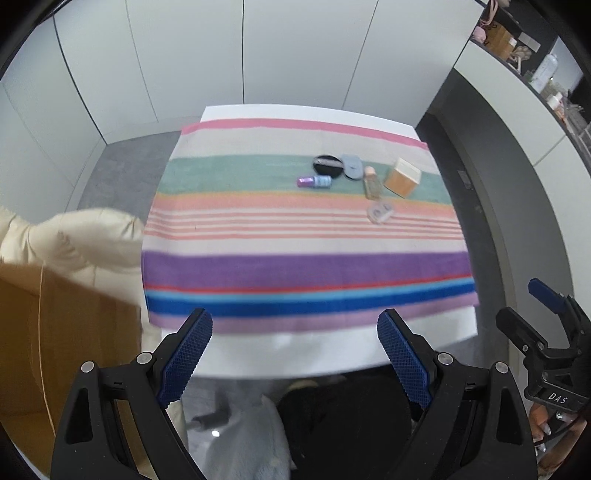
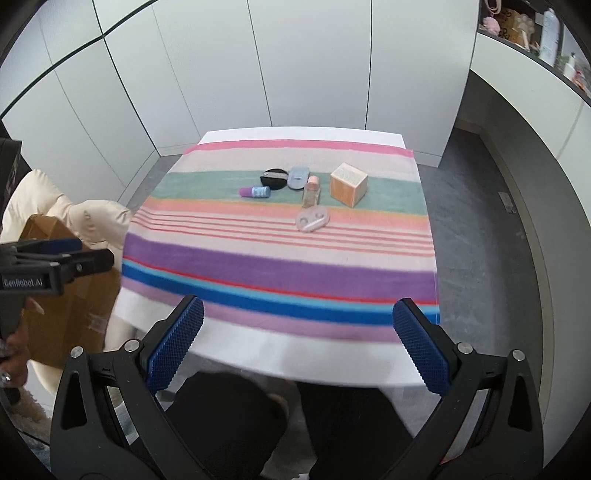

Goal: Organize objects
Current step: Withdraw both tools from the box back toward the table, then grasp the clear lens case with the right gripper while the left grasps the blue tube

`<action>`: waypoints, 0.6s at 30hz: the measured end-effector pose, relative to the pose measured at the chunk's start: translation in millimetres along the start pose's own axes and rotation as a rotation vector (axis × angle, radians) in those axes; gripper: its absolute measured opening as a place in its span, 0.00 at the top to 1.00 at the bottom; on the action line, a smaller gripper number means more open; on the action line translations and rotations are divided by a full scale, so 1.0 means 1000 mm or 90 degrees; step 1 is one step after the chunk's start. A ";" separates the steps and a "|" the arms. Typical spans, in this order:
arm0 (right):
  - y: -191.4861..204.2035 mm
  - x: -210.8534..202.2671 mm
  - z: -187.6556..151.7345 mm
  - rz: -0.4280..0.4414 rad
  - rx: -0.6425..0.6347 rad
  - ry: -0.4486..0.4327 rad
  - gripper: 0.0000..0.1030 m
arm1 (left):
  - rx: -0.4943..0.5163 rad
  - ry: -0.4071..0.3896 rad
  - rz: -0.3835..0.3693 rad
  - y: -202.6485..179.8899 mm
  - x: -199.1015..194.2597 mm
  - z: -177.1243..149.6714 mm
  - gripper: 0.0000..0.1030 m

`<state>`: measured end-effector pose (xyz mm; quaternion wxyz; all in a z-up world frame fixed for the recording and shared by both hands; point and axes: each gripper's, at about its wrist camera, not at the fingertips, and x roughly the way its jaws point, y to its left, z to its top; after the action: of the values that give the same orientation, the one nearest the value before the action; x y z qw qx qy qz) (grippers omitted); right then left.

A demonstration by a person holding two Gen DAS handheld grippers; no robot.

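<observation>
On a striped cloth [image 1: 295, 266] [image 2: 280, 269] over a white table lie several small items on the green stripe: an orange-and-cream box [image 1: 402, 177] [image 2: 348, 184], a small peach-capped bottle [image 1: 371, 182] [image 2: 311, 192], a black round puff [image 1: 327, 164] [image 2: 275, 176], a blue-grey oval case [image 1: 352, 166] [image 2: 298, 176], a purple-capped blue tube [image 1: 314, 181] [image 2: 255, 191] and a clear flat case [image 1: 379, 212] [image 2: 313, 218]. My left gripper [image 1: 294, 350] and right gripper [image 2: 298, 339] both hang open over the table's near edge, nothing between their fingers.
A cardboard box [image 1: 55, 332] [image 2: 66, 295] and a cream padded jacket [image 1: 81, 236] [image 2: 92, 221] sit left of the table. White cabinet doors [image 1: 243, 55] stand behind. A shelf with bottles [image 2: 546, 33] runs along the right. Dark trousers [image 2: 229, 417] show below the table edge.
</observation>
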<state>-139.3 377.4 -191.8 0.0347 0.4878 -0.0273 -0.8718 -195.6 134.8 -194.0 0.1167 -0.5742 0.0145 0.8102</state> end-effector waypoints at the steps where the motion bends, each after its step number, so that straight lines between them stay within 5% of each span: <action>1: -0.002 0.008 0.005 0.000 -0.003 0.000 0.00 | 0.003 0.002 0.005 0.001 0.007 0.006 0.10; 18: -0.032 0.215 0.057 0.018 -0.046 0.067 0.00 | -0.024 0.036 -0.011 -0.030 0.195 0.124 0.10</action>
<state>-301.2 391.0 -347.2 0.0661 0.5313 -0.0006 -0.8446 -365.3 216.7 -330.9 0.1123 -0.5989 -0.0023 0.7929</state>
